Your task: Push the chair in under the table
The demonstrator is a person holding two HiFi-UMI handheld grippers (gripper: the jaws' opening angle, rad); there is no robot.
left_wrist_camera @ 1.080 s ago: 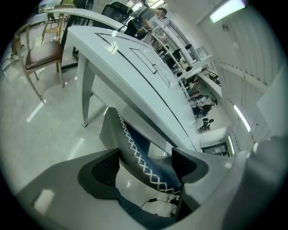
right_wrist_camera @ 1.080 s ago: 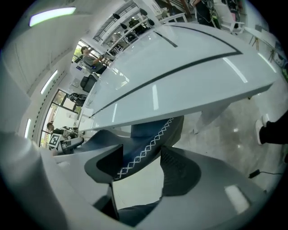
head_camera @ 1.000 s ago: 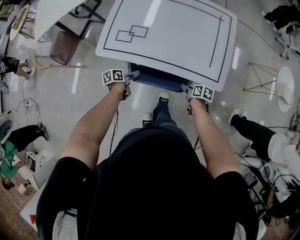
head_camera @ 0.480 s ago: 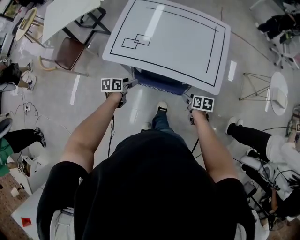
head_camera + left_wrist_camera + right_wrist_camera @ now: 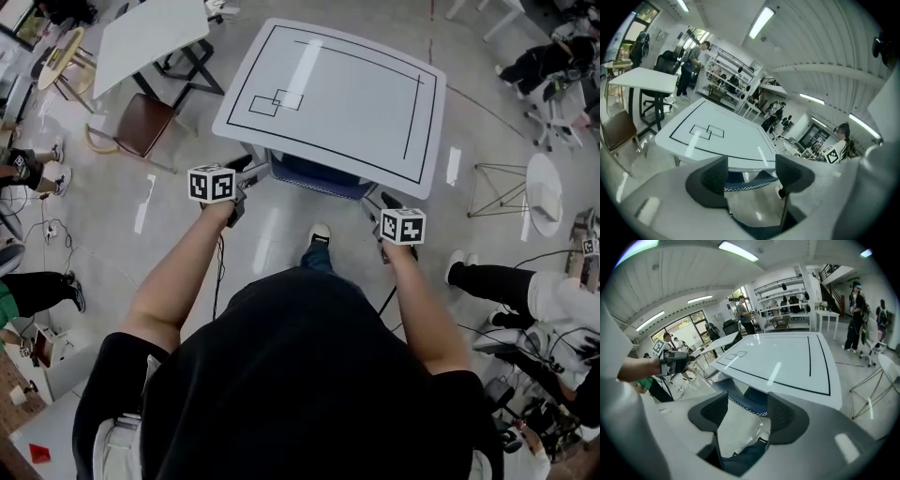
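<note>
The white table (image 5: 356,103) with black lines stands ahead of me, and the blue chair (image 5: 319,174) sits tucked under its near edge. My left gripper (image 5: 251,169) hangs off the chair's left corner, clear of it. Its jaws are closing with nothing between them. In the left gripper view the chair's back edge (image 5: 752,183) shows below the gap. My right gripper (image 5: 384,202) floats off the chair's right corner, open and empty. In the right gripper view the chair (image 5: 745,401) lies under the table (image 5: 787,357).
A brown chair (image 5: 141,122) and a second white table (image 5: 150,37) stand at the far left. A wire-legged round stand (image 5: 544,183) is at the right, with a seated person's legs (image 5: 497,281) near it. Cables lie on the floor at the left.
Both grippers have lifted up and off the chair's back corners, rolling as they rose. The left jaws have narrowed. The chair stays under the table.
</note>
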